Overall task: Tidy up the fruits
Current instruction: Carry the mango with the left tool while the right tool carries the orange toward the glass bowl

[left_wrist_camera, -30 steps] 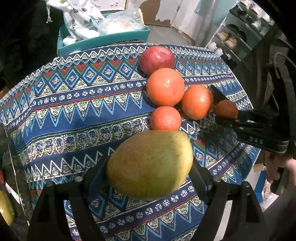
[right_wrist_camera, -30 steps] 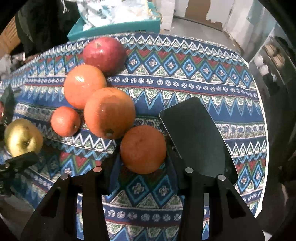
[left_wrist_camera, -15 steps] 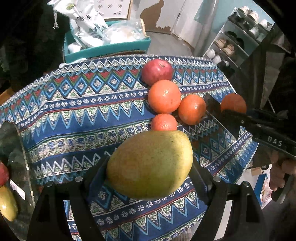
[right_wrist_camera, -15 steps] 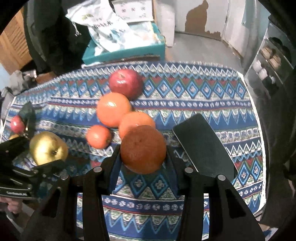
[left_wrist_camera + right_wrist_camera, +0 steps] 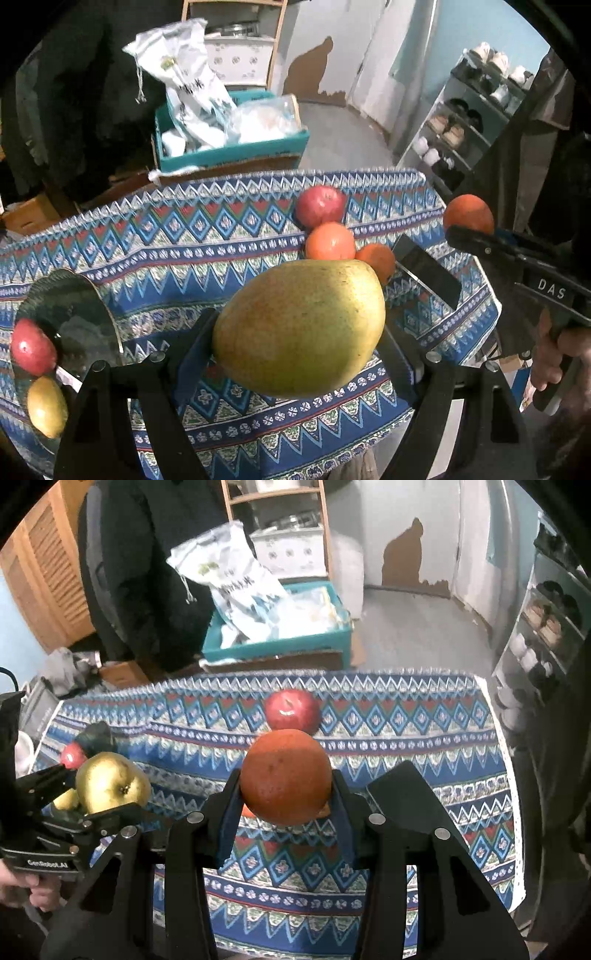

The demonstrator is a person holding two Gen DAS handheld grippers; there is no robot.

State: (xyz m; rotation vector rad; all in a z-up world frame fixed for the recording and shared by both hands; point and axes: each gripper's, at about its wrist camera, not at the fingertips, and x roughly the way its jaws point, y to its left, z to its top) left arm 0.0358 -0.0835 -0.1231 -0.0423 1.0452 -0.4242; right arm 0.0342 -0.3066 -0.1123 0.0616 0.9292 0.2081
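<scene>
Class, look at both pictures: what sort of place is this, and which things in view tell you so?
Most likely a lived-in room at home: a shoe rack by the wall, a patterned tablecloth on the table, and a teal box of bags on the floor.

- My right gripper [image 5: 286,794] clamps a round orange fruit [image 5: 285,776] above the blue zigzag-patterned tablecloth [image 5: 406,716].
- My left gripper [image 5: 107,799] grips a yellow-green mango [image 5: 110,782].
</scene>
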